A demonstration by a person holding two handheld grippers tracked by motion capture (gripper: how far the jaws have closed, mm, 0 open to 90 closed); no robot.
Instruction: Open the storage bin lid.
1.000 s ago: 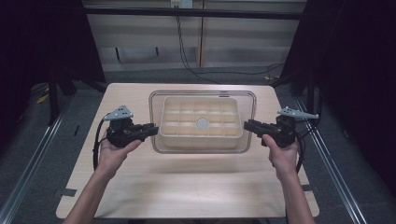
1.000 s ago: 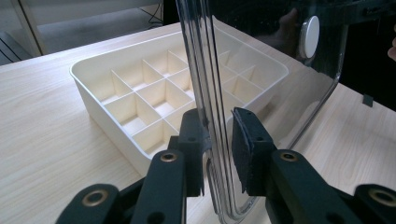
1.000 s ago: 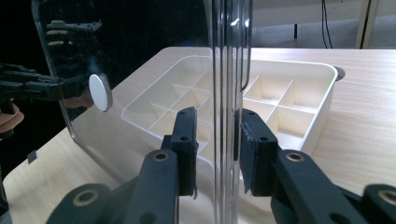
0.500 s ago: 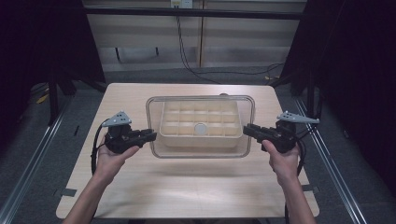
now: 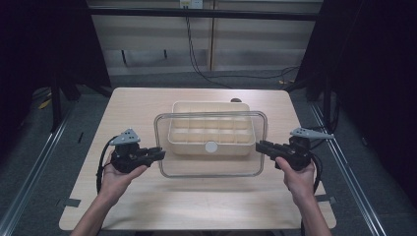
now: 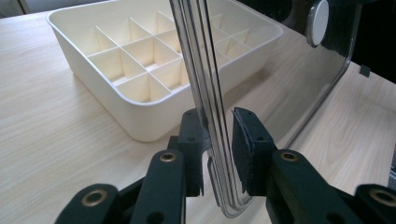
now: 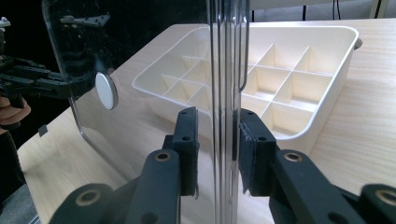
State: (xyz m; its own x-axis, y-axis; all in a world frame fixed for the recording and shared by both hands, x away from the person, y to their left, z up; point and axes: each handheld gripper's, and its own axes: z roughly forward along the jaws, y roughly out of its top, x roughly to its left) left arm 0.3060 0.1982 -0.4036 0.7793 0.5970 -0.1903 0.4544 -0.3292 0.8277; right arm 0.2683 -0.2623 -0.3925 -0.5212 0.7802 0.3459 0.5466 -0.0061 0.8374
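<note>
A clear plastic lid (image 5: pixel 211 168) with a white round knob (image 5: pixel 211 146) hangs between my two grippers, over the near half of a cream compartment box (image 5: pixel 209 110) on the wooden table (image 5: pixel 147 206). My left gripper (image 5: pixel 160 154) is shut on the lid's left edge, and my right gripper (image 5: pixel 259 146) is shut on its right edge. In the left gripper view the lid's rim (image 6: pixel 205 70) runs up between the pads (image 6: pixel 243 140), with the box (image 6: pixel 140 60) behind. In the right gripper view the rim (image 7: pixel 226 70) stands between the pads (image 7: pixel 250 149), beside the box (image 7: pixel 280 88).
The box has several empty compartments and sits mid-table. Bare tabletop lies in front of the lid and to either side. Metal rails (image 5: pixel 29 177) run along both sides of the table. Cables (image 5: pixel 196 59) hang behind it. My left gripper (image 7: pixel 28 79) appears far off in the right gripper view.
Both hands have drawn the lid toward the person, so it now overhangs the box's near edge. The left hand has also sunk a little. The box has stayed put.
</note>
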